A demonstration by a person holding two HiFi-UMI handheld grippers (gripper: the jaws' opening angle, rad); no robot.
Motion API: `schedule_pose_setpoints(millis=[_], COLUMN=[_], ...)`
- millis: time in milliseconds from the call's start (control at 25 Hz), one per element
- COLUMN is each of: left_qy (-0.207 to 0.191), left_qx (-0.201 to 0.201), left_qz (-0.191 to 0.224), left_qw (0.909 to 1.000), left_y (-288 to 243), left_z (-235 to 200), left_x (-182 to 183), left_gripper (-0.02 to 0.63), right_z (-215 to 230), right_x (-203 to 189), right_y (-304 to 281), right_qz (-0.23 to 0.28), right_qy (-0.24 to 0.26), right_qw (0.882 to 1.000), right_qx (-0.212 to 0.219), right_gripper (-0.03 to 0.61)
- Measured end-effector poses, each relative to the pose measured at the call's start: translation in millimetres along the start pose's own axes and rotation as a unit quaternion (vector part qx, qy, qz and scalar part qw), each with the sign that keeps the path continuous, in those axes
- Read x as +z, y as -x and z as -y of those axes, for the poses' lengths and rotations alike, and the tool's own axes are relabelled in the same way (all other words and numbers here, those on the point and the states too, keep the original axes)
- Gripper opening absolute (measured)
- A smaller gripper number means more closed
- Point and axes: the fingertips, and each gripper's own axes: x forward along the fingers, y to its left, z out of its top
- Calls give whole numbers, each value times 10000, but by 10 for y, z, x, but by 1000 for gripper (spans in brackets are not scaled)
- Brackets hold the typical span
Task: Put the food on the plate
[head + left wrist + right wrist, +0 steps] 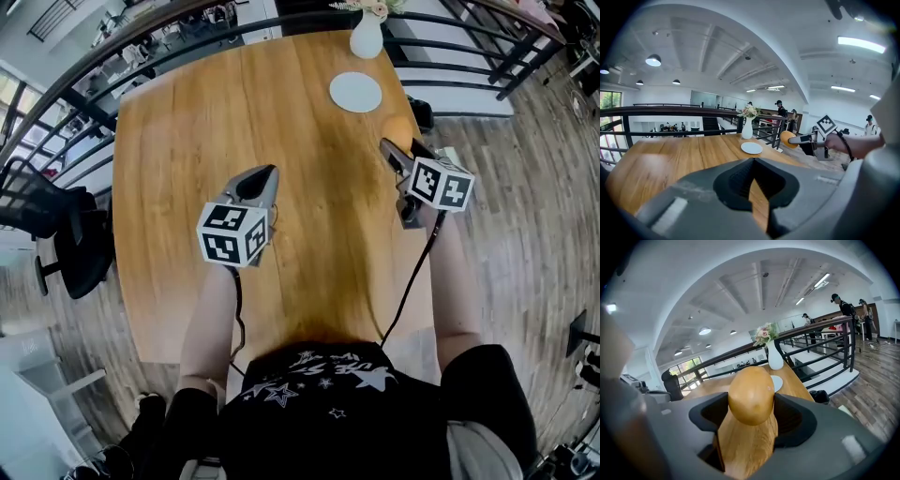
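Observation:
A golden-brown oval piece of food [751, 392] sits between the jaws of my right gripper [751, 408], which is shut on it. The left gripper view shows this same food [787, 138] at the tip of my right gripper [799, 138], above the table's right edge. The white plate [355, 92] lies bare at the far right of the wooden table [187, 122], beyond my right gripper [386, 147]. From the right gripper view, the plate [777, 382] is partly hidden behind the food. My left gripper [270, 173] hovers over the table's middle, jaws together and holding nothing.
A white vase with flowers [367, 36] stands just beyond the plate at the table's far edge. A dark metal railing [141, 56] curves round the far side. A black office chair [58, 236] stands to the left, and a dark bag [422, 113] lies on the floor at right.

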Motion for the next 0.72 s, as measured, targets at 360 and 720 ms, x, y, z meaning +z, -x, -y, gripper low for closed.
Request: schedule_pose_setpoints(millis=[360,720], left_qy=[-11,160], left_qx=[-34,-23], left_qz=[-163,-283], left_qw=[9999,9995], left_y=[-477,-875], left_z=[-219,-487], left_x=[88,43], left_gripper=[-2,-2], right_z=[312,475], right_x=[73,82], right_y=[-566,-1114], right_qz=[-247,-499], right_qy=[19,414], right_qw=[9997,9979], right_qx=[-49,-44], right_gripper=[307,307])
